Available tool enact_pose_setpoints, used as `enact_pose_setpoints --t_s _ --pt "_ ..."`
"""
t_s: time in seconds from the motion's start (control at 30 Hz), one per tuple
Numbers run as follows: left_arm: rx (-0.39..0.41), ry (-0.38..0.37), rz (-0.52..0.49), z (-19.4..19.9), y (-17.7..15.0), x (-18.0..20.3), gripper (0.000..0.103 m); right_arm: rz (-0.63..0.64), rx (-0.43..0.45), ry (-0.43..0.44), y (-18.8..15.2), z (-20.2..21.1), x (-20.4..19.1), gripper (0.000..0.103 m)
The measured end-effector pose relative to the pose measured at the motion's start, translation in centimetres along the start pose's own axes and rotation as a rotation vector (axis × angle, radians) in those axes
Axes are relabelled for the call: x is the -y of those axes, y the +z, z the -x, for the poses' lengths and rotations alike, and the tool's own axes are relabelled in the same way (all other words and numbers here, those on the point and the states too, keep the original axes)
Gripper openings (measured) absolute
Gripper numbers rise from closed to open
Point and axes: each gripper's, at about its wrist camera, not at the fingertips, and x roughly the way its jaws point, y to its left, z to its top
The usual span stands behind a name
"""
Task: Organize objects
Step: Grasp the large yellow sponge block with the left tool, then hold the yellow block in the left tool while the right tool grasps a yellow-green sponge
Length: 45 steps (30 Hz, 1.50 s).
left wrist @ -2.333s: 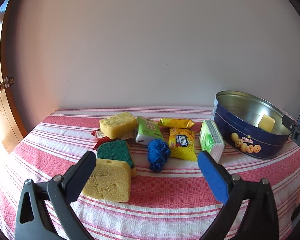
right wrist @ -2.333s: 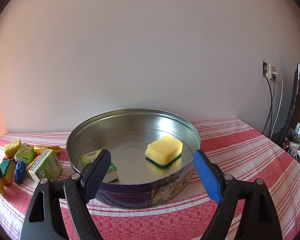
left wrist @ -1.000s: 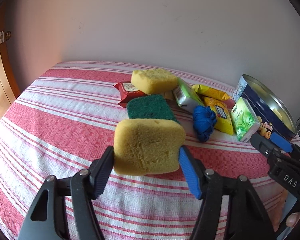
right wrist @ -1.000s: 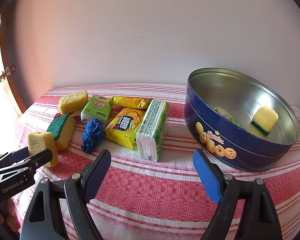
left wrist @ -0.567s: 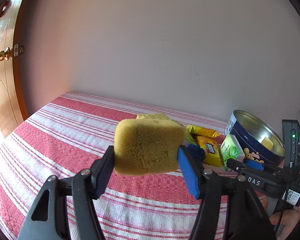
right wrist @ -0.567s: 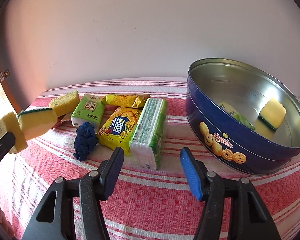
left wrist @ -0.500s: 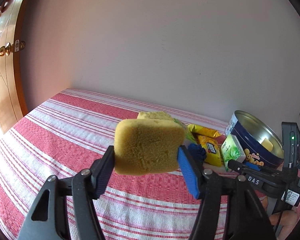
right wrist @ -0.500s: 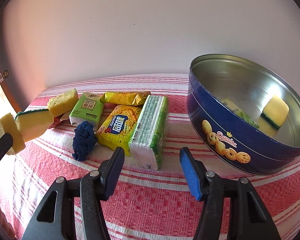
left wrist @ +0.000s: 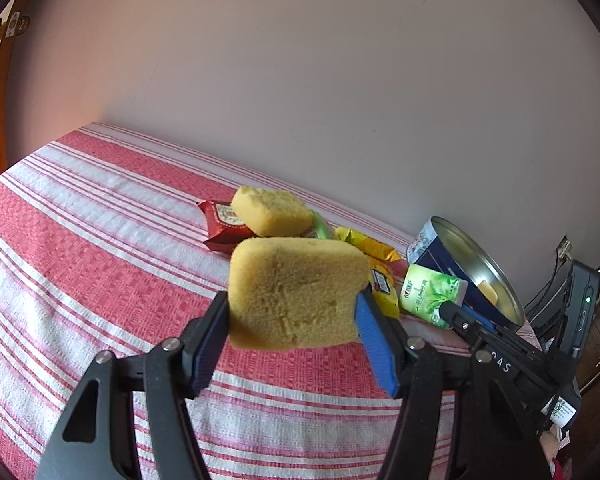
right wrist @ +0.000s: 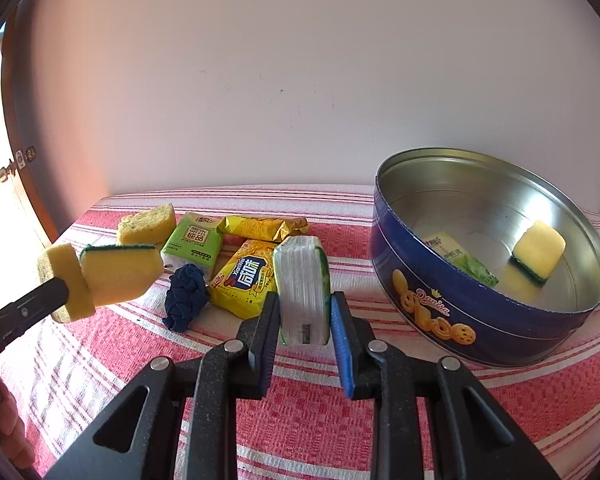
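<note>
A: What fills the middle of the left wrist view?

B: A yellow sponge (left wrist: 296, 292), pinched between the left gripper (left wrist: 290, 330)'s pads and lifted off the striped cloth (left wrist: 100, 248). It blocks much of the pile behind it. In the right wrist view two sponges show at that gripper's tip at centre left, a plain one and a green-backed sponge (right wrist: 120, 266); whether they are stuck together I cannot tell.

A: And the right gripper (right wrist: 304, 326)?

B: Low centre in its own view, its jaws have just been closing and now press the near end of the tissue pack (right wrist: 302, 288), which stands on edge on the cloth.

A: What lies around that pack?

B: Touching its left side, a yellow snack bag (right wrist: 246, 278); further left a dark blue knotted cloth (right wrist: 186, 296). Behind them lie a green packet (right wrist: 194, 240), a gold wrapper (right wrist: 266, 228) and another sponge (right wrist: 146, 224) resting on a red packet (left wrist: 222, 222).

A: Any container?

B: A round blue cookie tin (right wrist: 432, 296) at right, lid off. Inside are a green-backed yellow sponge (right wrist: 538, 250) against the far wall and a green pack (right wrist: 460, 258) leaning on the near wall.
</note>
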Motion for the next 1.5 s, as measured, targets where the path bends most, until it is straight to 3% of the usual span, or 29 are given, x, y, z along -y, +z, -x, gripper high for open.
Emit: enact_pose_setpoints --t_s 0.17,0.27,0.57,0.77,0.83,1.13,1.33,1.5 --pt "0.026 0.034 -0.044 0.5 -0.1 0.8 0.063 -0.041 -0.014 0.073 0.0 0.1 0.0 0.03" --pt "0.018 -0.026 -0.095 0.8 -0.2 1.7 0.063 -0.024 0.008 0.108 0.0 0.9 -0.6 0.03" --pt "0.032 -0.093 -0.404 1.5 -2.1 6.9 0.063 0.064 0.006 0.166 -0.6 1.7 -1.9 0.031" --pt "0.001 -0.073 -0.425 0.9 -1.9 6.9 0.063 0.113 -0.019 0.197 -0.5 1.2 -1.4 0.037" --pt "-0.011 -0.068 -0.403 0.6 -1.8 6.5 0.063 0.116 -0.013 0.17 -0.5 1.1 -1.0 0.042" --pt "-0.007 -0.049 -0.387 0.5 -1.7 6.1 0.064 0.022 0.082 0.038 0.3 3.3 2.6 0.044" --pt "-0.001 -0.023 -0.419 0.4 -1.8 6.3 0.064 -0.076 0.029 0.161 -0.4 3.2 3.4 0.045" --pt "-0.029 0.012 -0.436 0.0 -1.9 6.3 0.064 0.038 0.024 0.07 -1.2 3.0 1.4 0.045"
